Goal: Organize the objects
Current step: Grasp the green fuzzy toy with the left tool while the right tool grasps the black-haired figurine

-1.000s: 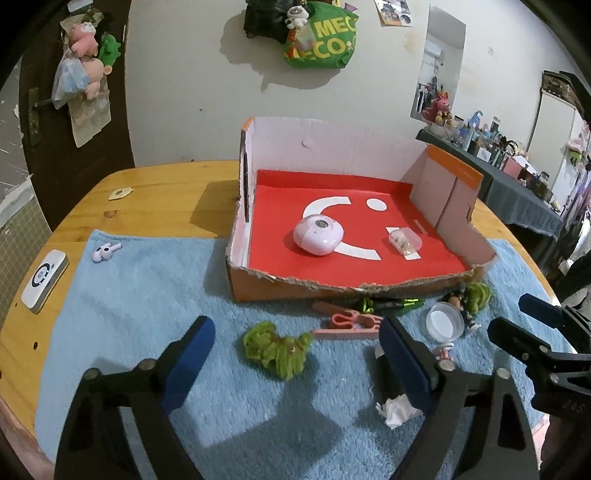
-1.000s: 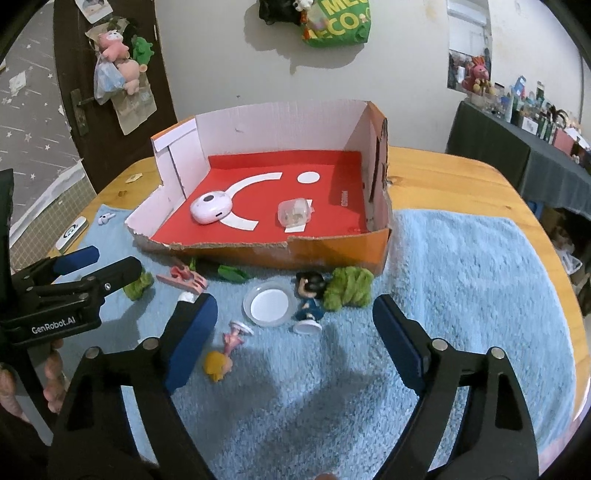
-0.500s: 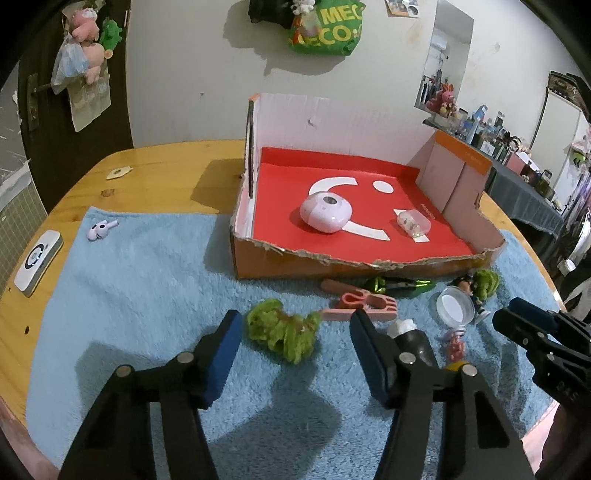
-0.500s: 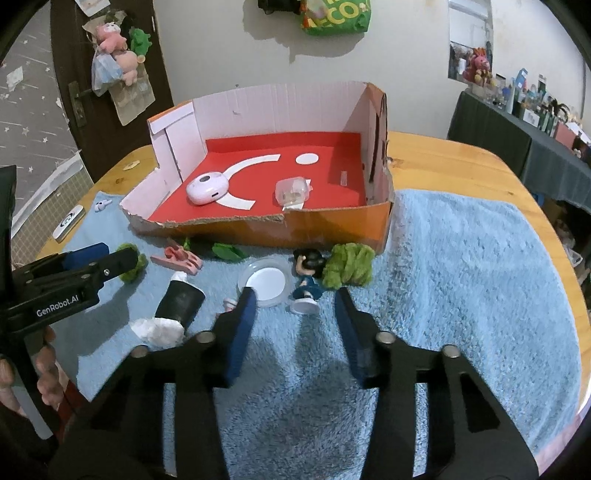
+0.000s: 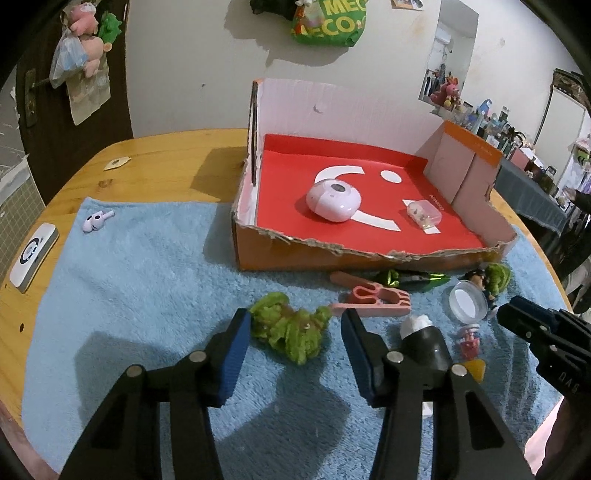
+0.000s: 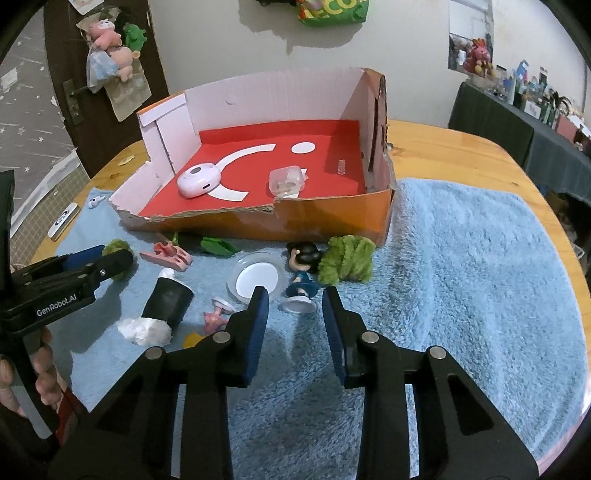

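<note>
Two black plastic grippers are seen, the left gripper (image 5: 291, 334) and the right gripper (image 6: 291, 308), each fitted with blue ribbed pads (image 6: 258, 314) and round silver screws (image 6: 221, 336). White "GenRobot.AI" lettering (image 6: 56, 307) is printed on the left one.

Left gripper (image 6: 110, 264) body reads "GenRobot.AI" in white. Green bag (image 5: 327, 22) on wall shows "MEC" over "ECO". Small print on the box's (image 6: 258, 221) red floor is illegible.
</note>
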`<state>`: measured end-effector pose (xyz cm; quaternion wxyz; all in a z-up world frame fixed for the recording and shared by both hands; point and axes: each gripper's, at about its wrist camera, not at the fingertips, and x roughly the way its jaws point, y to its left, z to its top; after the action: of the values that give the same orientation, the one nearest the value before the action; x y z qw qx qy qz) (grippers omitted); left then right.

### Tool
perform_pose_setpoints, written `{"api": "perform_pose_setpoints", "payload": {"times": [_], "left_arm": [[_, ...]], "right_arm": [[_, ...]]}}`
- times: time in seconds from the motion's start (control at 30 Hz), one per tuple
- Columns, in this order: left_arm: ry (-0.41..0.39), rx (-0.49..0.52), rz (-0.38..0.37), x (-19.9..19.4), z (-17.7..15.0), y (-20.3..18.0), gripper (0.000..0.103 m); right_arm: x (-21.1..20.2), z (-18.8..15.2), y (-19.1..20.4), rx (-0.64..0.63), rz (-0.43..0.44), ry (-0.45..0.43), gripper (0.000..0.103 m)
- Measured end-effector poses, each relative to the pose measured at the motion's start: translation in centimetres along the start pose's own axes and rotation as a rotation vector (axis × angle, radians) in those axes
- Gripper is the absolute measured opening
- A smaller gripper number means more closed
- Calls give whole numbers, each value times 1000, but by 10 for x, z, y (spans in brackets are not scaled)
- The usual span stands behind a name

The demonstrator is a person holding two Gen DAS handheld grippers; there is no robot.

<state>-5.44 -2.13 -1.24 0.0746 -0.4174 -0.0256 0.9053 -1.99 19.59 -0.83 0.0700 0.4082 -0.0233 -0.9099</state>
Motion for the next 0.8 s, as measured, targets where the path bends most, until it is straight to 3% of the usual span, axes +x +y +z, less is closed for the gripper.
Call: {"api": "perform_pose_setpoints", "payload": {"times": [0.1, 0.5, 0.8], "left_arm": [[2, -4, 5, 2, 1, 2, 48], [33, -6, 2, 15, 4, 2, 48], [36, 3, 14, 16, 5, 2, 48]], "right_arm": [[3, 1, -2, 4, -5, 2, 28], [15, 15, -24, 54, -55, -4, 28], [13, 13, -14, 29, -15, 0, 28]]}}
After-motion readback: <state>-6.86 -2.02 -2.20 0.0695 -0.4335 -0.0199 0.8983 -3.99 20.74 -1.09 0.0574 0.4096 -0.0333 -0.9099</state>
